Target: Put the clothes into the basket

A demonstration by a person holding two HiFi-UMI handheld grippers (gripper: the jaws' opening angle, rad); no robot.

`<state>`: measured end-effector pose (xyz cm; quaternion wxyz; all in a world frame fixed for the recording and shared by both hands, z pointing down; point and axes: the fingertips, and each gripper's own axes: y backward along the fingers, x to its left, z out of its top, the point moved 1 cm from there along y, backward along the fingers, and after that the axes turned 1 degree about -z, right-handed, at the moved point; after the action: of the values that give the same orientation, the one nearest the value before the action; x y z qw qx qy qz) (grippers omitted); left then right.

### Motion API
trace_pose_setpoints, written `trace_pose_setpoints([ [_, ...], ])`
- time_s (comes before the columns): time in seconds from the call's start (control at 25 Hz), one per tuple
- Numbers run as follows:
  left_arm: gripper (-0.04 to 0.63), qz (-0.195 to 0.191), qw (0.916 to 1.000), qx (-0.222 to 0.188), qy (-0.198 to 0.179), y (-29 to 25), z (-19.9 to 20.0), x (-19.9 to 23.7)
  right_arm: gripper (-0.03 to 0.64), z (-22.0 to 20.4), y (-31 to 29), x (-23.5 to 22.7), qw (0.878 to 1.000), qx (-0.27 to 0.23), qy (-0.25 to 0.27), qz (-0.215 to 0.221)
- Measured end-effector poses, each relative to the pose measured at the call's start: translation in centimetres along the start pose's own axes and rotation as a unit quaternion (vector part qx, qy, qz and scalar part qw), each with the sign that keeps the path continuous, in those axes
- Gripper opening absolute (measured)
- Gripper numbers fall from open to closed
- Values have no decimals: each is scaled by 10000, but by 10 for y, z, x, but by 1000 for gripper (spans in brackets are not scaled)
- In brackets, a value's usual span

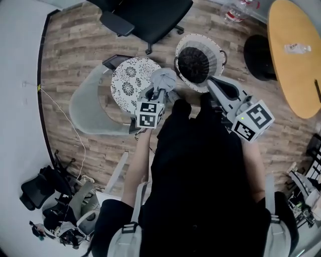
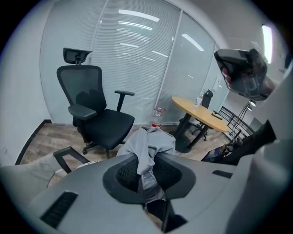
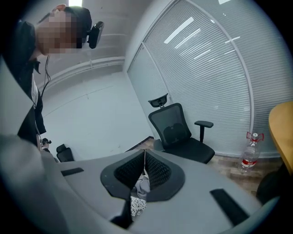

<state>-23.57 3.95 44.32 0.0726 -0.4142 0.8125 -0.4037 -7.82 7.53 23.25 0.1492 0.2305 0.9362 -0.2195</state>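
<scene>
Wood floor (image 1: 75, 55) fills the head view. The left gripper (image 1: 158, 93) pinches a grey cloth (image 1: 164, 78). The basket (image 1: 200, 37) sits just to its right and a bit ahead. The right gripper (image 1: 212, 82) points at the basket's near edge.

In the left gripper view, the cloth is squeezed between the jaws and flops forward.

In the right gripper view, the jaws are pressed together on nothing.

I think the left one must swing right.

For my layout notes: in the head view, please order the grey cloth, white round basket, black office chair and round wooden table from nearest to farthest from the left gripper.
1. The grey cloth: clamped in the left gripper.
2. The white round basket: just to its right.
3. The black office chair: beyond, at the top edge.
4. The round wooden table: far right.
</scene>
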Motion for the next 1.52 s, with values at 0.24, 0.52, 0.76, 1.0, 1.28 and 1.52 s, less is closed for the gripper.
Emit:
trace_pose_setpoints([
  [0.24, 74, -260, 9991, 55, -326, -2, 21, -22, 17, 4, 12, -19, 9996, -92, -74, -272],
  [0.52, 74, -395, 9984, 101, -392, -12, 40, -55, 17, 9, 28, -41, 9996, -176, -83, -189],
  [0.76, 74, -426, 9987, -27, -291, -18, 65, -87, 17, 17, 45, -72, 9996, -197, -128, -155],
  [1.0, 74, -537, 9984, -177, 91, -43, 89, -125, 17, 21, 72, -114, 9996, -102, -180, -174],
  [1.28, 75, -510, 9986, -18, 103, -91, 103, -161, 17, 16, 97, -158, 9994, 60, -321, -96],
  [1.52, 75, -499, 9982, 190, 263, -136, 108, -182, 17, 3, 110, -185, 9983, 375, -436, 125],
])
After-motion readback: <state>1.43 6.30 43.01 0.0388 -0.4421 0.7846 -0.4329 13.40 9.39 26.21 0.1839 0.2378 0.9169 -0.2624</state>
